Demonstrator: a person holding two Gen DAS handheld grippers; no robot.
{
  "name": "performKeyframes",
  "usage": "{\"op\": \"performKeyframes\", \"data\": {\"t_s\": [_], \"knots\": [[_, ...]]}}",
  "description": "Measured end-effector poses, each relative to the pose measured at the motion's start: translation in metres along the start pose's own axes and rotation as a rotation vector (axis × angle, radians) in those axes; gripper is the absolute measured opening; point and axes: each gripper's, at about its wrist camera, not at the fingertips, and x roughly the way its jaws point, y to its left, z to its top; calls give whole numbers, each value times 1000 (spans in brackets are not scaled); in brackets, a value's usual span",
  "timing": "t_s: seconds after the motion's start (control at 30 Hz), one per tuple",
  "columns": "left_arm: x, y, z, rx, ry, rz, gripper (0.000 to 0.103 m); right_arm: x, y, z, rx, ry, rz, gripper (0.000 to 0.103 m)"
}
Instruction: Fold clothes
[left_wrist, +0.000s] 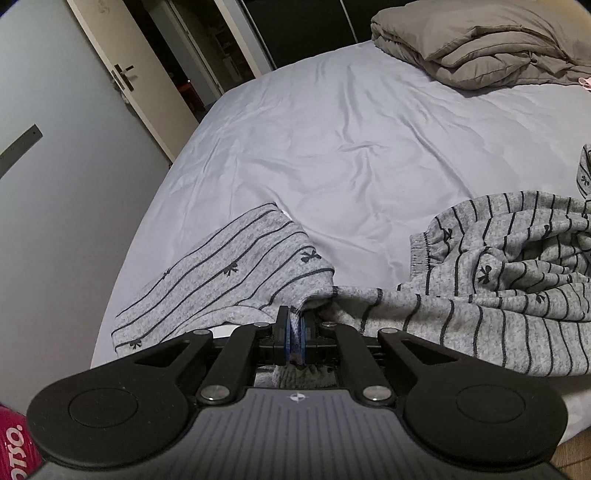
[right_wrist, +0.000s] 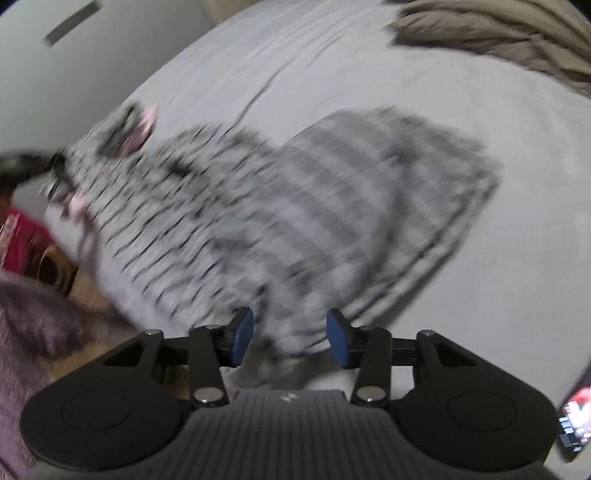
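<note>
Bedsheet (left_wrist: 351, 122) carries the striped grey garment (left_wrist: 498, 295), bunched along its near edge, likely so it can be spread out. Left claw (left_wrist: 295, 328) is clamped on a fold there; right claw (right_wrist: 290, 338) stands apart above the garment's near edge, seemingly poised to grip.

Bed (left_wrist: 351, 122), pale grey sheet: striped grey garment (left_wrist: 480, 306) sprawled near edge; brown duvet (left_wrist: 480, 40) bundled far corner.
</note>
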Motion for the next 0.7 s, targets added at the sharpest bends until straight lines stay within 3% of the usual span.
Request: {"op": "performKeyframes", "data": {"t_s": [0.13,0.23,0.47,0.7], "knots": [[3,0,-1,4,10,4,3,-5,-49,10,199,-77,-126,45],[6,0,-2,3,17,7,3,6,-87,17,362,-114,-176,32],[10,-1,0,12,27,17,3,41,-150,38,570,-180,-198,33],[17,-5,6,33,34,24,3,62,-174,65,679,-215,-172,33]]}}
